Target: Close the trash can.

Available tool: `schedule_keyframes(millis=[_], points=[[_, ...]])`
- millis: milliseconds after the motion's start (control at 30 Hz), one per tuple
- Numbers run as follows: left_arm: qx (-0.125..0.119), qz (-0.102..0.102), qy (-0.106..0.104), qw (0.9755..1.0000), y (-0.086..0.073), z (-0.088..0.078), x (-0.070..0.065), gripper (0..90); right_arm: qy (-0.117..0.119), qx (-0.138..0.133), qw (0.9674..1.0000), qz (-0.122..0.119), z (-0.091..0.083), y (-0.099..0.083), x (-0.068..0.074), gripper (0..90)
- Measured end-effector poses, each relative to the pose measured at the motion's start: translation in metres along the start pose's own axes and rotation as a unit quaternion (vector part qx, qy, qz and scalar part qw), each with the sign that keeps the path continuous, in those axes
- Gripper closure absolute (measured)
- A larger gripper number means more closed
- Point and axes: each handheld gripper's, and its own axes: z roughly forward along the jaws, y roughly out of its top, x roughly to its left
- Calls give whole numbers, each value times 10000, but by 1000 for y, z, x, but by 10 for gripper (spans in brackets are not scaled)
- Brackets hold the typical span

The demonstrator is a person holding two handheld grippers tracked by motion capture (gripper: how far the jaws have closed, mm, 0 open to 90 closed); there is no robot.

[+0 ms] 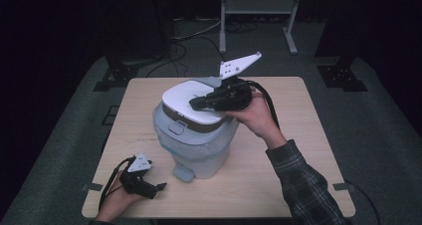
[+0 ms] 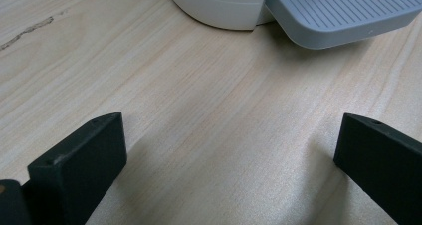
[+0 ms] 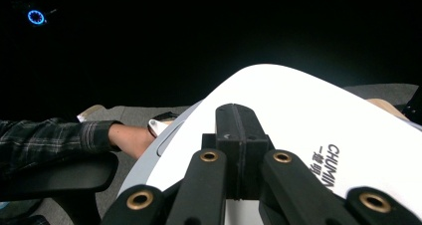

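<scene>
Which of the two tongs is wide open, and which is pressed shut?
The left tongs, low over the table near the bin's grey pedal, are wide open. The right tongs are shut, resting on the white bin lid.

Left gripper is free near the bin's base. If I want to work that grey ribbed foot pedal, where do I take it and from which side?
Take the grey ribbed foot pedal by its protruding front lip, approaching low along the wooden table from the person's side. It juts clear of the white pedal bin base, and the open left gripper already faces it.
</scene>
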Motion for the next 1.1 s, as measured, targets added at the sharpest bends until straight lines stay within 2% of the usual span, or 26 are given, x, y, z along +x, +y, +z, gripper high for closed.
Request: schedule_keyframes(millis=[433,633,967,1000,1100], points=[[-1,2,3,10000,0,0,0,0,-57,527,9984,-177,23,1,10,900],[-1,2,3,10000,0,0,0,0,-143,705,9971,-259,28,2,13,900],[-1,2,3,10000,0,0,0,0,-213,638,9974,-245,28,-1,16,900],[-3,-1,4,10000,0,0,0,0,-253,806,9962,-216,30,-1,16,900],[-2,1,3,10000,0,0,0,0,-282,746,9965,-239,30,-2,17,900]])
